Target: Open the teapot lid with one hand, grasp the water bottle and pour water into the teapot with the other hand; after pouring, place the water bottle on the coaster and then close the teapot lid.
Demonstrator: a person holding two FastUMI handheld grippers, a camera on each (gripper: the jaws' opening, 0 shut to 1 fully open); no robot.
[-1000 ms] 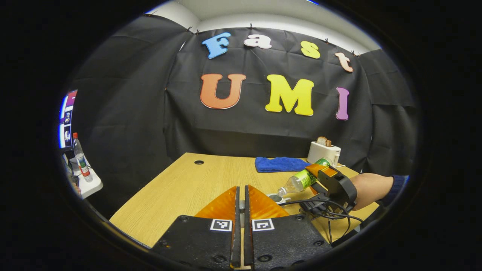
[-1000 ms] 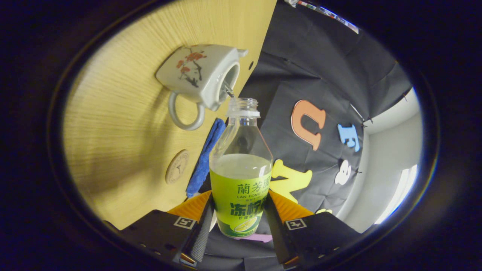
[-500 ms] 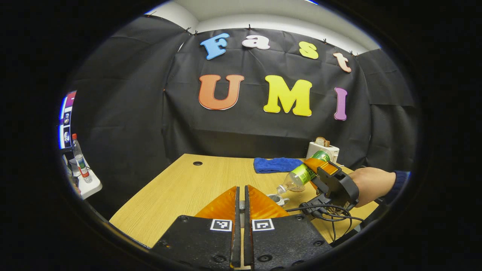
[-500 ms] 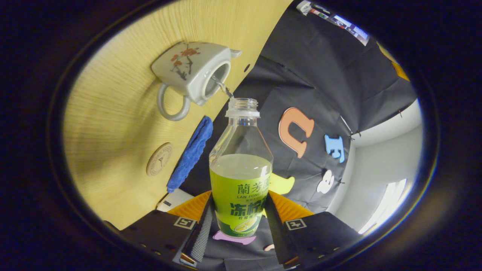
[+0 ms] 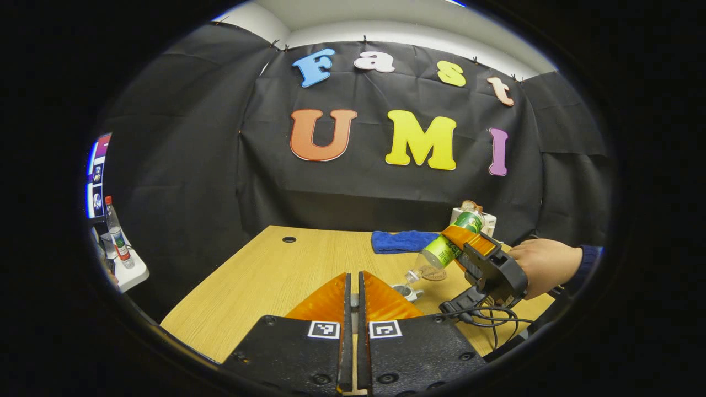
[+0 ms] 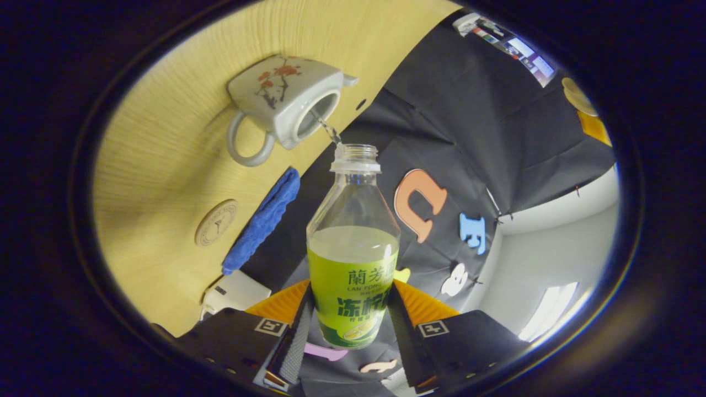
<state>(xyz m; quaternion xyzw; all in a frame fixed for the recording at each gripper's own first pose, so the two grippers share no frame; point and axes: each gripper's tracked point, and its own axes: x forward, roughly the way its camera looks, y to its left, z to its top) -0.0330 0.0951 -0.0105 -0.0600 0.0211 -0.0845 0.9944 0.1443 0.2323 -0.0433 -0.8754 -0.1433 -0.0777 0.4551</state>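
We held the right claw [image 6: 350, 331] clamped on the water bottle [image 6: 353, 259], one finger pressed to each side of its green label. The bottle was uncapped and tipped neck-down toward the white teapot [image 6: 287, 102], and a thin stream ran from its mouth into the teapot's open top. Liquid filled the bottle up to about the top of the label; the clear shoulder above it held none. The teapot stood on the wooden desk [image 6: 165, 165], painted with a red blossom sprig, its loop handle turned toward the round coaster [image 6: 216, 222]. The coaster lay bare on the desk, apart from the teapot, with a folded blue cloth [image 6: 262, 220] just beside it and a white toaster [image 6: 234, 291] beyond the cloth.

In the left gripper view, our left claw [image 5: 353, 292] hung above the near part of the desk [image 5: 265, 270], its fingers drawn almost together with only a narrow slit between them. We could not tell whether the teapot lid sat in that slit. Farther off, a hand [image 5: 543, 264] in a dark sleeve held the right claw [image 5: 460, 242] with the bottle [image 5: 441, 252] slanted down over the teapot [image 5: 407, 291]. The blue cloth [image 5: 400, 241] and toaster [image 5: 473, 218] lay behind it.
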